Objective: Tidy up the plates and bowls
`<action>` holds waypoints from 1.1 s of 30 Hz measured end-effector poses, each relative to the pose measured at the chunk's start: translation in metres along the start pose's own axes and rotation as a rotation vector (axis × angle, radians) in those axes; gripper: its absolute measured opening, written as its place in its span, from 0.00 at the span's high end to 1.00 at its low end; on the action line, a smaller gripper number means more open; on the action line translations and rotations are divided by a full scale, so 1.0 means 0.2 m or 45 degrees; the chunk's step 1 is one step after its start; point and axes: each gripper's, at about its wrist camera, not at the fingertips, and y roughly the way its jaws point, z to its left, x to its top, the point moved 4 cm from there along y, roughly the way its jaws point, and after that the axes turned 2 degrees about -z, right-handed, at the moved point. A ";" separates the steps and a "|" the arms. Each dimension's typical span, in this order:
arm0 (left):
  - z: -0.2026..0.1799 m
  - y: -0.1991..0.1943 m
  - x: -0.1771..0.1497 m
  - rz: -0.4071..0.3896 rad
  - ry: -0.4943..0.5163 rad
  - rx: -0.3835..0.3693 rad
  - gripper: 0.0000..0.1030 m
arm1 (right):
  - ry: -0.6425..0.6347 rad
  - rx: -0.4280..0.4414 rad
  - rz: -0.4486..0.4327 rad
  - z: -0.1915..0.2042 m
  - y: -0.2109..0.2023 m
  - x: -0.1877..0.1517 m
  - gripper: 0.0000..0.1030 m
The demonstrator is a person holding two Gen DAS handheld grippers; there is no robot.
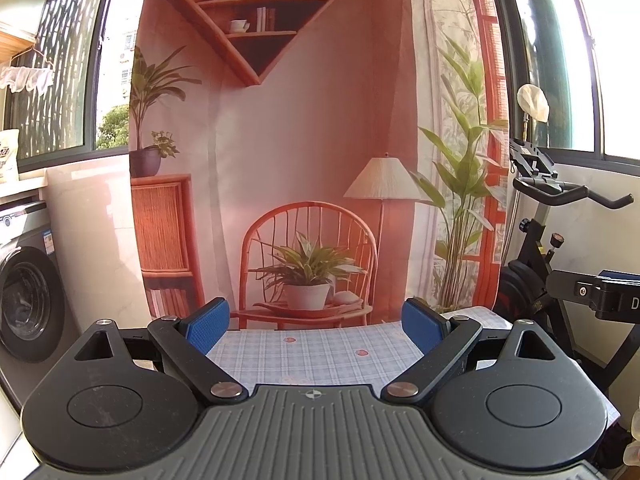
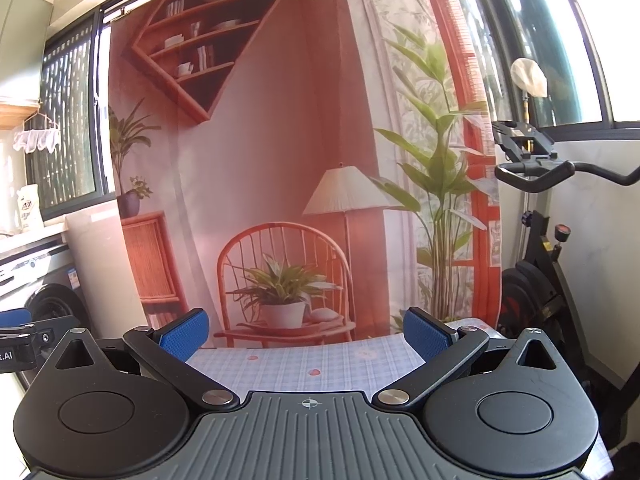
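No plates or bowls show in either view. My left gripper [image 1: 316,326] is open and empty, its blue pads [image 1: 208,324] wide apart above the far part of a table with a pale checked cloth [image 1: 316,356]. My right gripper [image 2: 306,330] is also open and empty, its blue pads [image 2: 424,336] spread above the same cloth [image 2: 320,364]. Both point level toward the back wall. The right gripper's body [image 1: 600,294] shows at the right edge of the left wrist view; the left gripper's body [image 2: 16,340] shows at the left edge of the right wrist view.
A printed backdrop [image 1: 304,140] of a chair, plants and shelf hangs just behind the table's far edge. A washing machine [image 1: 28,300] stands at the left. An exercise bike [image 1: 560,216] stands at the right, close to the table corner. Windows run along both sides.
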 end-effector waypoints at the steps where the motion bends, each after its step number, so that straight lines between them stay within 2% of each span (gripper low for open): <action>1: 0.00 0.00 0.00 0.002 0.001 -0.003 0.09 | 0.000 0.000 0.001 0.00 0.00 0.00 0.00; 33: 0.01 0.04 -0.04 0.043 0.014 -0.059 0.09 | 0.009 -0.007 0.017 -0.01 0.02 -0.07 0.00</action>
